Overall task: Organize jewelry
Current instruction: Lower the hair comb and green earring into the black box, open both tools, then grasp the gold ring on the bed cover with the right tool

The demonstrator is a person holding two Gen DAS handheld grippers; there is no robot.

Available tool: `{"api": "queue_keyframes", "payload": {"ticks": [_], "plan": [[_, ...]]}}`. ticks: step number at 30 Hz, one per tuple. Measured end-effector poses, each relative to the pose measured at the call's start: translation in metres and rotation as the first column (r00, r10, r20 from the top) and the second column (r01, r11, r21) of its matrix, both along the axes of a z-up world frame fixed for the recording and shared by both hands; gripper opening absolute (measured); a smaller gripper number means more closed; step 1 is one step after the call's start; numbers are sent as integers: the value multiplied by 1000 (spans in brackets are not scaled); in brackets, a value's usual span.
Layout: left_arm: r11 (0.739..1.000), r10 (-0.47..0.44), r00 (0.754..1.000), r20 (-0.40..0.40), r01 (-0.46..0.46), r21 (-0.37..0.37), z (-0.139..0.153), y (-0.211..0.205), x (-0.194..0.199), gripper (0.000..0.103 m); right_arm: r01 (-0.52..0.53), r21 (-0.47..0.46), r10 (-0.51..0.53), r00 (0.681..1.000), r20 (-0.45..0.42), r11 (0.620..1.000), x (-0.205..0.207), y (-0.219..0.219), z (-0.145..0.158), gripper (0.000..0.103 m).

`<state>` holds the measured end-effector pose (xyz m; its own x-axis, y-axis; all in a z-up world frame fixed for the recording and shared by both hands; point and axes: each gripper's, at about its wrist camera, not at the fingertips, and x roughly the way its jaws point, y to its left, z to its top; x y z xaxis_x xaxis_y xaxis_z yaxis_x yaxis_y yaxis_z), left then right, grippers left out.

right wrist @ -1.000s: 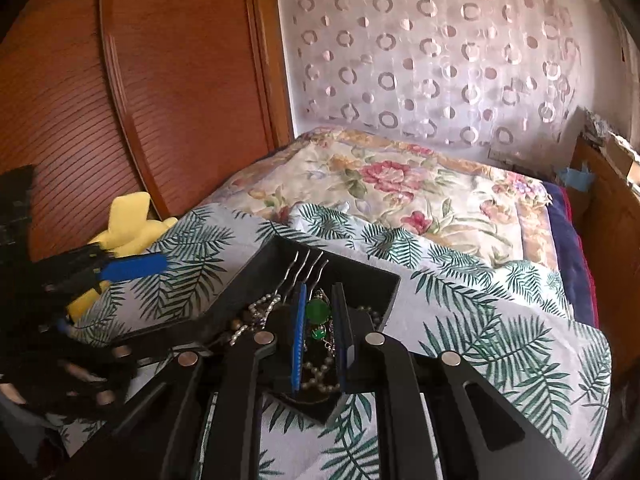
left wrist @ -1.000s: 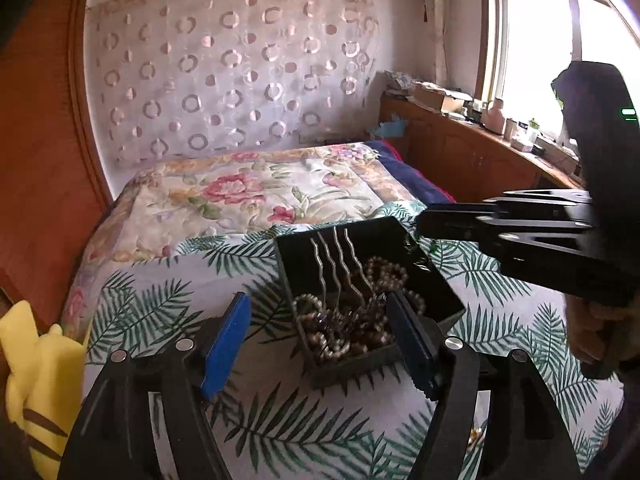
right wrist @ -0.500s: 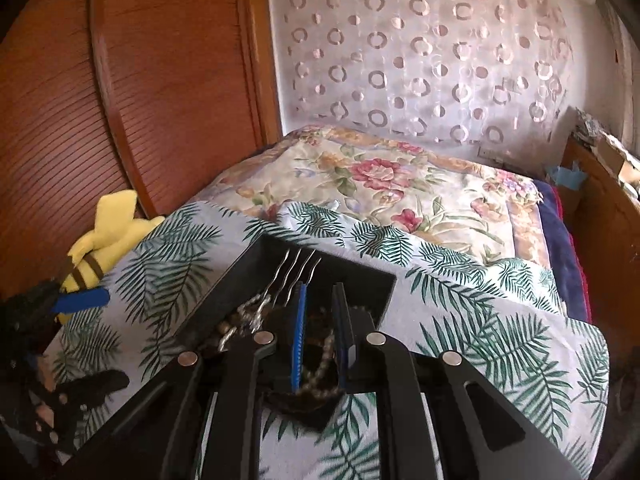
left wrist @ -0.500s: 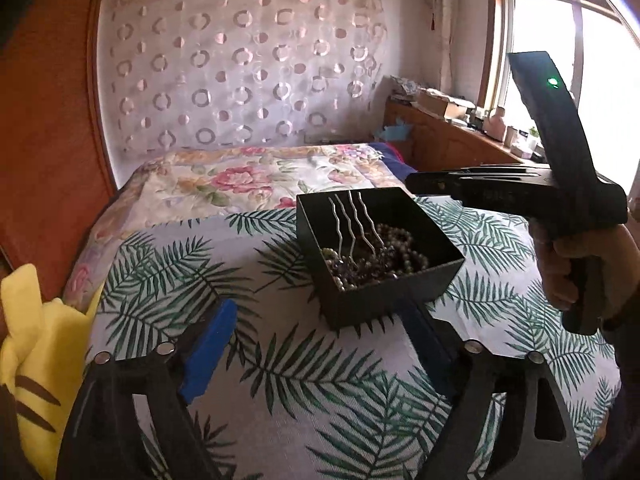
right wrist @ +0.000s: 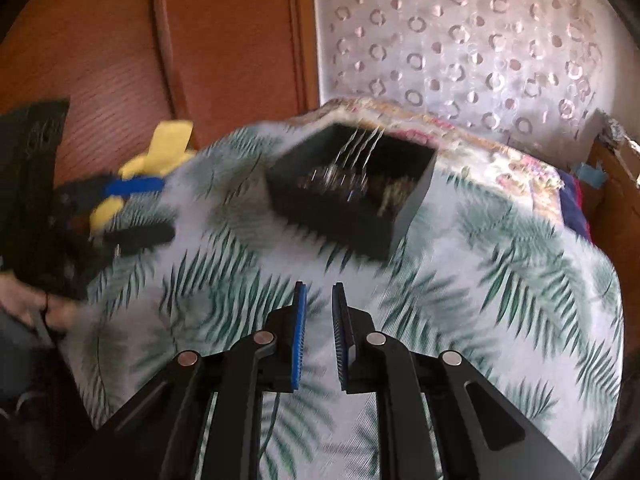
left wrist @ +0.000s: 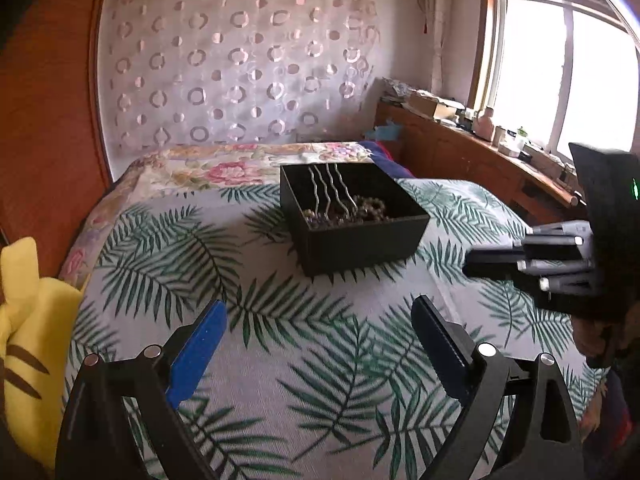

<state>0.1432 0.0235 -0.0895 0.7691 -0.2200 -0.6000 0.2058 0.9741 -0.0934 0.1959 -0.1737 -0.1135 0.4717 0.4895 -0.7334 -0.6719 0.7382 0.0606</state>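
- Palm-leaf bedspread (left wrist: 280, 360) covers the bed, with a wooden wardrobe behind.
- On it sits a black open box (left wrist: 352, 236), one corner towards the left camera.
- Inside lie beads (left wrist: 370, 208) and a wavy-pronged hair fork (left wrist: 330, 188), prongs slanting up against the far wall.
- Left gripper (left wrist: 318, 354): jaws opening wide, nothing between them.
- Right gripper (right wrist: 319, 334): jaws a narrow slit apart, nothing visible between.
- A yellow plush toy (left wrist: 28, 344) lies at the left.
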Motion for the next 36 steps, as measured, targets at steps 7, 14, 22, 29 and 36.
{"api": "queue_keyframes", "payload": {"ticks": [7,14,22,29,36], "plan": [[1000,-15,1000,-27,16,8,-12,-6,-8,90,-41,-20,40,998,-42,999,-16,4,-22,29],[1000,-28,999,-23,28,8,-11,-10,-13,90,-74,-88,72,997,-29,993,-18,24,-31,36],[1000,-26,999,-37,26,7,-17,-9,-14,90,-95,-148,97,995,3,984,-19,33,-35,24],[1000,-17,999,-45,17,-2,-21,-6,-15,90,-96,-62,99,994,47,993,-28,23,-16,24],[1000,-24,998,-60,23,-13,-23,-8,-14,90,-66,-12,67,992,106,998,-29,7,10,24]]}}
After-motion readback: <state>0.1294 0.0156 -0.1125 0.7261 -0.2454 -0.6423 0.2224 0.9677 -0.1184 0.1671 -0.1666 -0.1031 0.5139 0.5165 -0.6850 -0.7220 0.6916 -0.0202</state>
